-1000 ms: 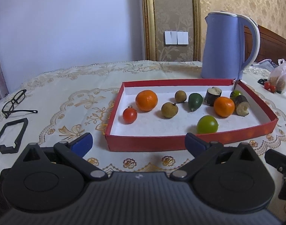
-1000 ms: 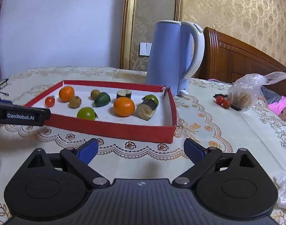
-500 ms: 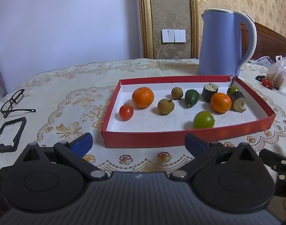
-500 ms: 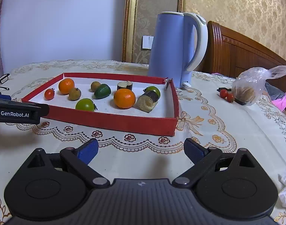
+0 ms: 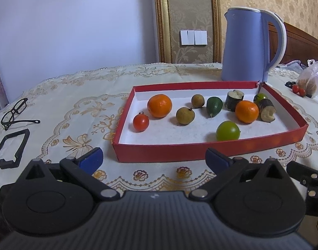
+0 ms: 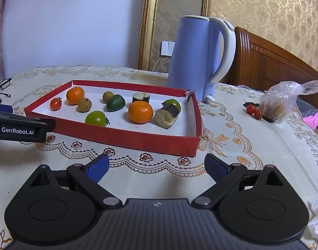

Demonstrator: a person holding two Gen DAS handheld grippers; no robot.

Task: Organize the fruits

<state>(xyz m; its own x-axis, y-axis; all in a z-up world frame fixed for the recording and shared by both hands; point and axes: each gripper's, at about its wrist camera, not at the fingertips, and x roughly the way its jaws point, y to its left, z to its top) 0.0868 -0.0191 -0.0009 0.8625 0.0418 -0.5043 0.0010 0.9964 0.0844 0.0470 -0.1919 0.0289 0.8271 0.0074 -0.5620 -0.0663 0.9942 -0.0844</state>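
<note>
Left gripper (image 5: 153,158) is positioned low over the tablecloth (image 5: 75,108), short of the near wall of the red tray (image 5: 179,152); its blue-padded jaws stand wide apart with nothing between them. Right gripper (image 6: 155,165) is likewise short of the tray's near right corner, jaws wide and empty. The tray contents, all resting on its white floor: a red tomato (image 5: 140,122) at the left end, an orange (image 5: 159,105) just behind it, two brown longans (image 5: 185,115) toward the centre, a dark green avocado (image 5: 214,105), a green tomato (image 5: 227,130) nearest the front wall, a second orange (image 5: 246,111), and two cut eggplant pieces (image 5: 267,113) at the right end. A blue kettle (image 5: 246,45) stands behind the tray. Eyeglasses (image 5: 15,112) lie at the far left.
</note>
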